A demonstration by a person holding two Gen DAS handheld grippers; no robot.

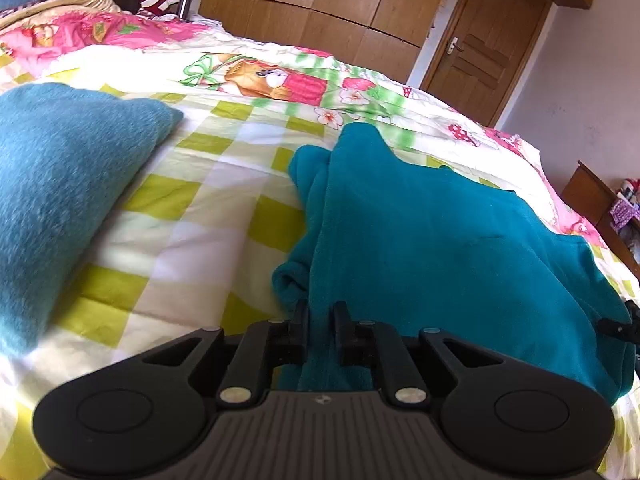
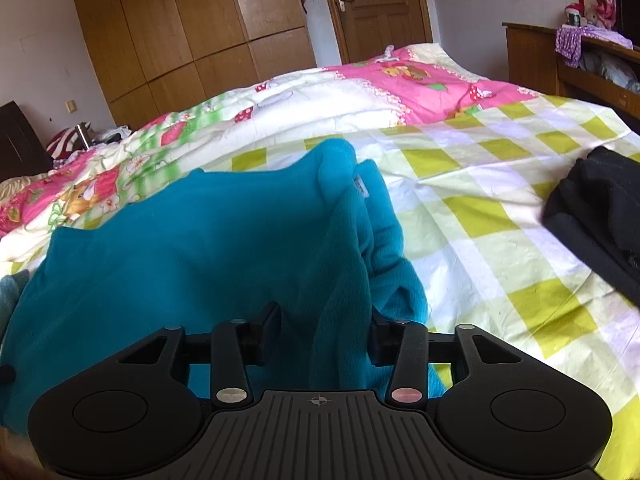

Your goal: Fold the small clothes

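Note:
A teal fleece garment (image 1: 432,232) lies on the checked bedspread (image 1: 208,200), bunched along its left side. My left gripper (image 1: 320,310) is shut on its near edge, with a thin fold pinched between the narrow fingers. In the right wrist view the same teal garment (image 2: 208,240) rises in folds with a small white label near its top. The right gripper (image 2: 324,316) stands open, fingers wide apart, with a thick bunch of the fleece lying between them. Part of the right gripper (image 1: 624,322) shows at the garment's far right edge in the left wrist view.
A blue fuzzy cloth (image 1: 60,184) lies to the left on the bed. A black garment (image 2: 600,216) lies at the right. A pink cartoon quilt (image 2: 420,80) covers the far side. A wooden wardrobe (image 2: 180,32), a door (image 2: 376,8) and a wooden shelf (image 2: 580,68) stand beyond.

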